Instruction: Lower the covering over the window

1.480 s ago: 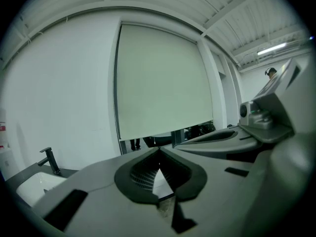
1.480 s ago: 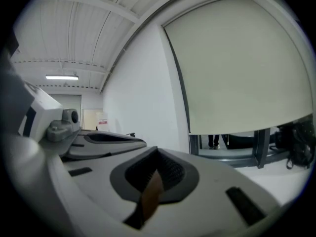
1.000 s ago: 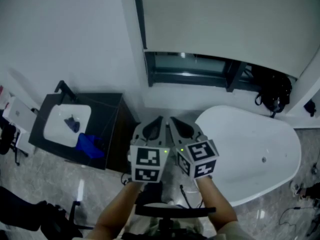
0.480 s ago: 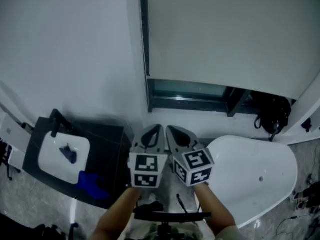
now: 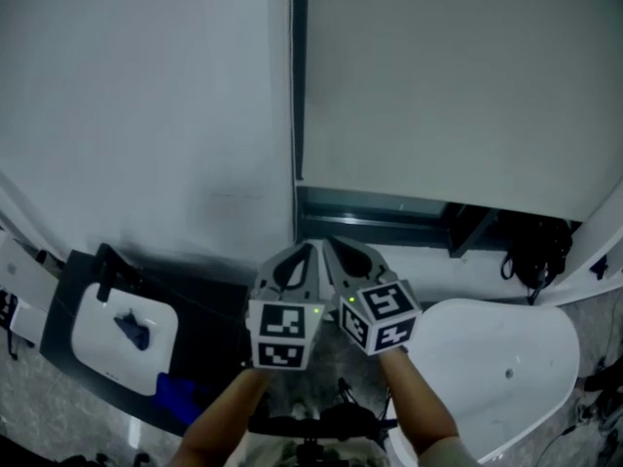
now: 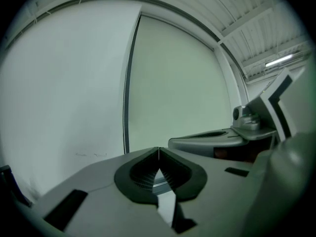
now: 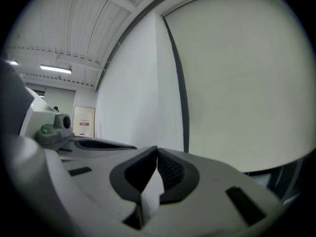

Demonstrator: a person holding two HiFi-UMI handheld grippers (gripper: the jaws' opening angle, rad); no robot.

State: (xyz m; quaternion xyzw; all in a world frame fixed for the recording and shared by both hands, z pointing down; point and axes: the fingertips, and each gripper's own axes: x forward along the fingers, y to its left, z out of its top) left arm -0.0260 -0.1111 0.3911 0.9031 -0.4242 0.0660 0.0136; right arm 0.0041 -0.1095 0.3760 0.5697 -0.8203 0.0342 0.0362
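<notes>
A pale roller blind (image 5: 458,76) covers most of the window beside a dark vertical frame (image 5: 299,86). Below its bottom edge a narrow strip of dark glass (image 5: 375,210) shows. My left gripper (image 5: 310,249) and right gripper (image 5: 331,246) are held side by side in front of the wall under the window, well short of the blind. Both are shut with nothing between the jaws. In the left gripper view the left gripper (image 6: 158,150) points up at the blind (image 6: 173,83). In the right gripper view the right gripper (image 7: 157,150) faces the blind (image 7: 242,83) too.
A white bathtub (image 5: 492,358) stands at the lower right. At the lower left is a black vanity with a white basin (image 5: 122,331) and a blue object (image 5: 175,394) on it. A black bag (image 5: 531,253) sits on the sill at the right.
The head view has swung upward, so the blind and wall fill more of the picture and the tub and vanity sit lower. Both grippers stay together and shut.
</notes>
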